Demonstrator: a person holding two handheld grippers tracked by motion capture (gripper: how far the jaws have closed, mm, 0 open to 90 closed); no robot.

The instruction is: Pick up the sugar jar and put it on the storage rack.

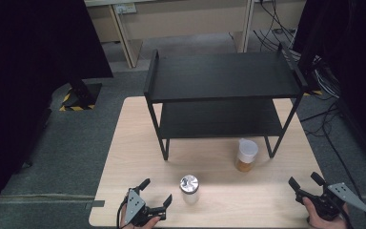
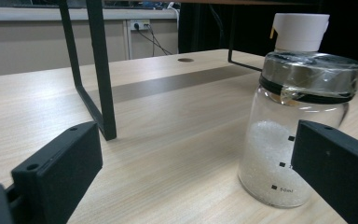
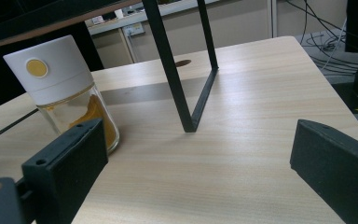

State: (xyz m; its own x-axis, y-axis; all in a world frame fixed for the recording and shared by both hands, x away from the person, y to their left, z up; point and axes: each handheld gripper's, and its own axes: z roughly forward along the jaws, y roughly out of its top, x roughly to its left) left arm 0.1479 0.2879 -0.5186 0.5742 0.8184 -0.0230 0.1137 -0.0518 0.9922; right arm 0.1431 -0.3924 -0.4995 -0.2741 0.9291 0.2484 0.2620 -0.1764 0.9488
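Both tools gape wide, holding nothing; the left tool (image 1: 157, 191) has the glass jar (image 2: 289, 140), marked "50ml", at its two o'clock; the right tool (image 1: 306, 182) has the white-capped jar (image 3: 65, 88) at ten o'clock

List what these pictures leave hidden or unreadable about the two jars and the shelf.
- Glass jar: in the left gripper view its right side sits behind a finger, and only one scale mark can be read.
- White-capped jar: in the right gripper view its lower right is behind a finger.
- Black shelf: in the high view its top board hides the back of the lower board.
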